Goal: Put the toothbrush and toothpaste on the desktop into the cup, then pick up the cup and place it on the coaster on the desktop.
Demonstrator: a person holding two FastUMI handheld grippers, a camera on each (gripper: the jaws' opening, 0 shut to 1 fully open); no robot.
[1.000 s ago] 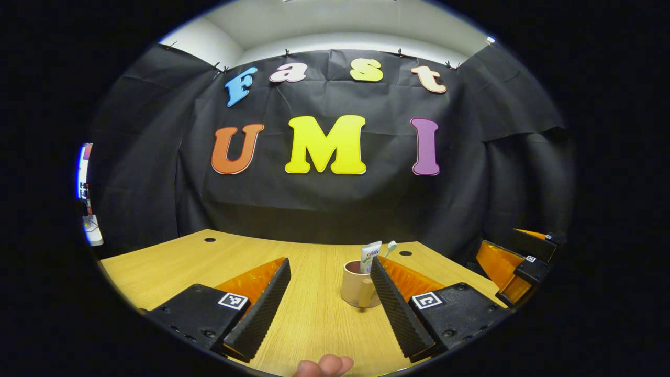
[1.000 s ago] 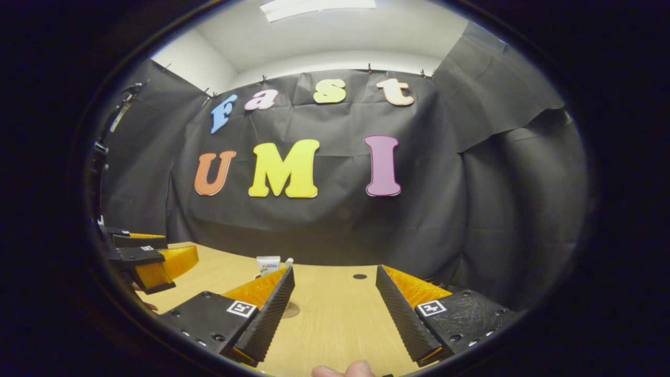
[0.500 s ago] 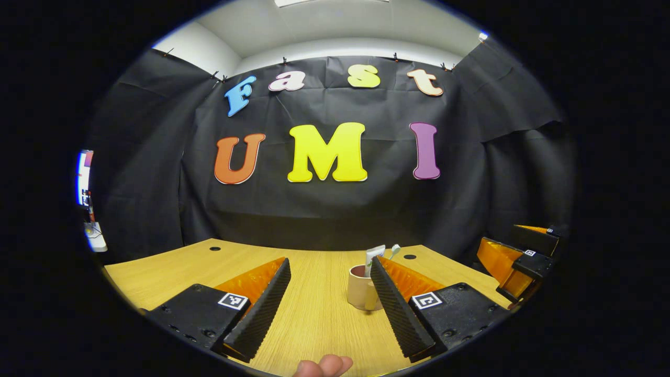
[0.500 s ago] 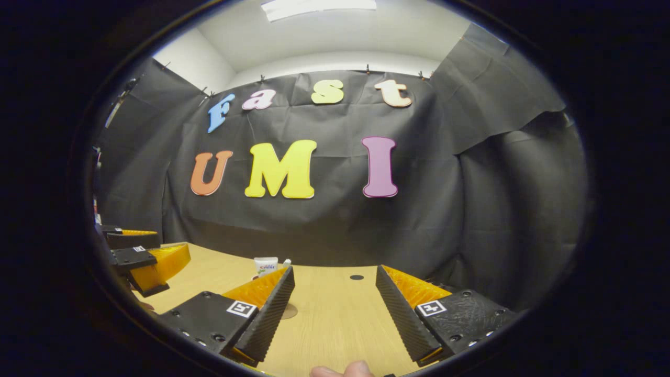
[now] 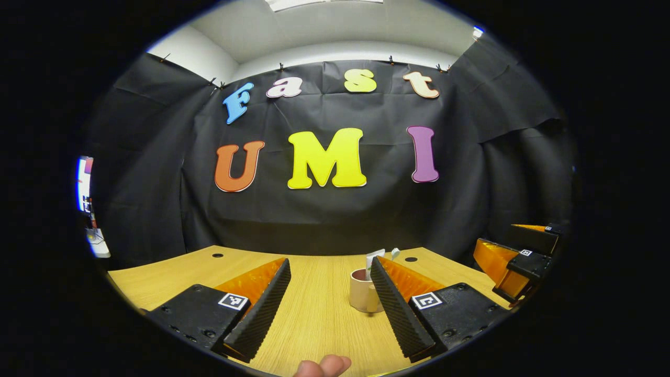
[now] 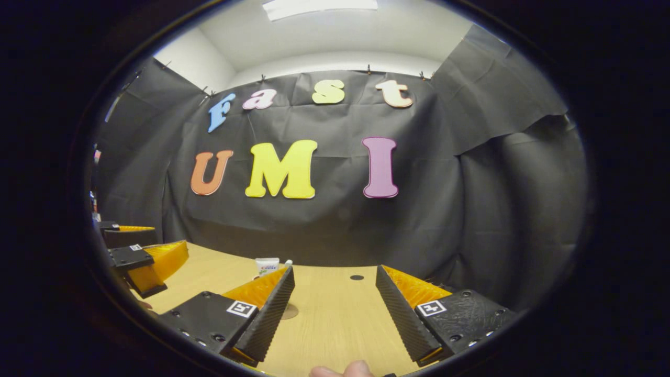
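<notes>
The left claw [image 5: 330, 272] is held released above the tabletop [image 5: 314, 319]; the right claw [image 6: 335, 283] likewise; the cup [image 5: 362, 290], with toothpaste [image 5: 373, 258] and toothbrush [image 5: 394, 253] inside, stands far right; the tube's lettering is too small to read; the coaster [image 6: 289, 311] lies apart.

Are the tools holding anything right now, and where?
Nothing. The left tool and right tool are both open, away from the cup.

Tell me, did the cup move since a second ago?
Cannot tell. In the left gripper view the cup looks smaller and sits nearer the desk hole, but the wall slid down too, so the camera likely backed away.
</notes>
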